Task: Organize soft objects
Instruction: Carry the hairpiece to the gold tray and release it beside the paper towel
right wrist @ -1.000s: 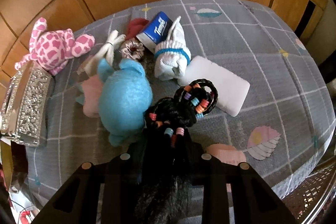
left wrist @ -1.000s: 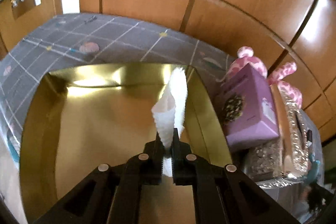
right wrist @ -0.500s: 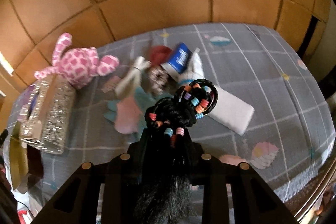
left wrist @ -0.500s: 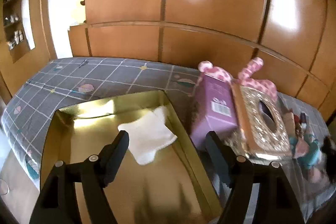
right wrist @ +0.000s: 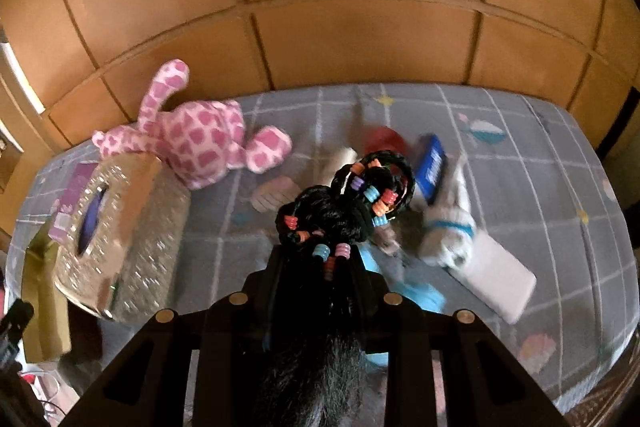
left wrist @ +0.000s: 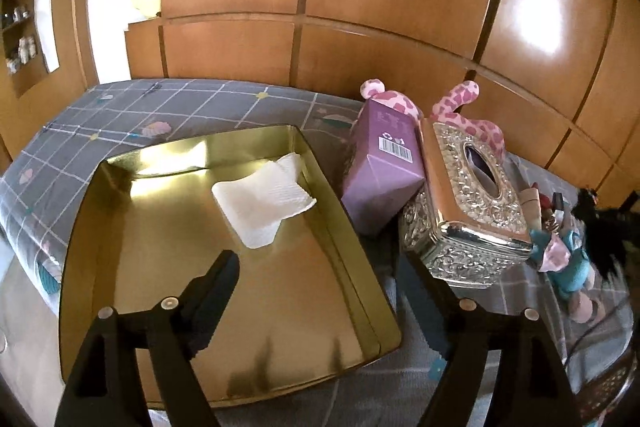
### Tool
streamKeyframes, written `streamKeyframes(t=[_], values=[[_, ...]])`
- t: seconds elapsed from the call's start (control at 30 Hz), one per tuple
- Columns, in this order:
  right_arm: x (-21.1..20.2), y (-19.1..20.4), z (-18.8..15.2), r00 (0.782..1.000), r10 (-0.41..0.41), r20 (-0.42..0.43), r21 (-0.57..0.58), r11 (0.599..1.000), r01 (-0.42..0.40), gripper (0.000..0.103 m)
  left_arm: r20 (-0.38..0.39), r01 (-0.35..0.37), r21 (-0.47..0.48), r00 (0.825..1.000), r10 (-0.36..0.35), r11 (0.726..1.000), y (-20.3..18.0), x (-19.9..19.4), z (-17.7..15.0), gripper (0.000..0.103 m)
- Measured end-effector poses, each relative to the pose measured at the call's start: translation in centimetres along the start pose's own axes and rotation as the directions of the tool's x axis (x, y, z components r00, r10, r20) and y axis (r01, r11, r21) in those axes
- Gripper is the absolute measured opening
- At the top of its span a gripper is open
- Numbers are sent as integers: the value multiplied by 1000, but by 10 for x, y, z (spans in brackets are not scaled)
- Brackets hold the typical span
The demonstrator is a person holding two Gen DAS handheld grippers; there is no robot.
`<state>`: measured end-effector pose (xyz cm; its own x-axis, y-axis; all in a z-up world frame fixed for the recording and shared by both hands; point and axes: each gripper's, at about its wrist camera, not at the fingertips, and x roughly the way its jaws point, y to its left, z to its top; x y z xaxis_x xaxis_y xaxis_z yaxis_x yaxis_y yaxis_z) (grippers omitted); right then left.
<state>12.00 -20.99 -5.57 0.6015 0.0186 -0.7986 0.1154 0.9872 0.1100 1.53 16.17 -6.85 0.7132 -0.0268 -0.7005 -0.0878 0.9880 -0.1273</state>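
A: On the bed (left wrist: pixel 168 99), largest first: gold tin (left wrist: pixel 224 291), open, white cloth (left wrist: pixel 262 201) lying in its far right corner. Silver box (left wrist: pixel 466 203) just beside the tin, pink plush (right wrist: pixel 192 143) behind it

B: Grippers?

A: Left gripper (left wrist: pixel 320 291): jaws wide apart, empty, above the tin. Right gripper (right wrist: pixel 320 267): clamped on the beaded hair tie (right wrist: pixel 352 203), held above the sock (right wrist: pixel 448 231) and the pile

B: Handling advice?

A: Likely next: carry the tie to the tin. Keep the grip firm, clear the silver box, release low beside the cloth
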Motion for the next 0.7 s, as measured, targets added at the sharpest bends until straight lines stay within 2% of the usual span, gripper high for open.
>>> streamKeyframes(t=[0.17,0.47,0.7], values=[[3,23,22,998,62,24,-14,998,-62,28,2,8,-11,1000,-8,1000,5,-5,-2,86],[25,65,65,997,65,33,-56,996,-63,28,-2,6,-19,1000,-6,1000,7,-9,-6,86],[32,138,95,987,150,55,-166,976,-139,28,-20,-16,-42,1000,15,999,18,-8,-12,86]])
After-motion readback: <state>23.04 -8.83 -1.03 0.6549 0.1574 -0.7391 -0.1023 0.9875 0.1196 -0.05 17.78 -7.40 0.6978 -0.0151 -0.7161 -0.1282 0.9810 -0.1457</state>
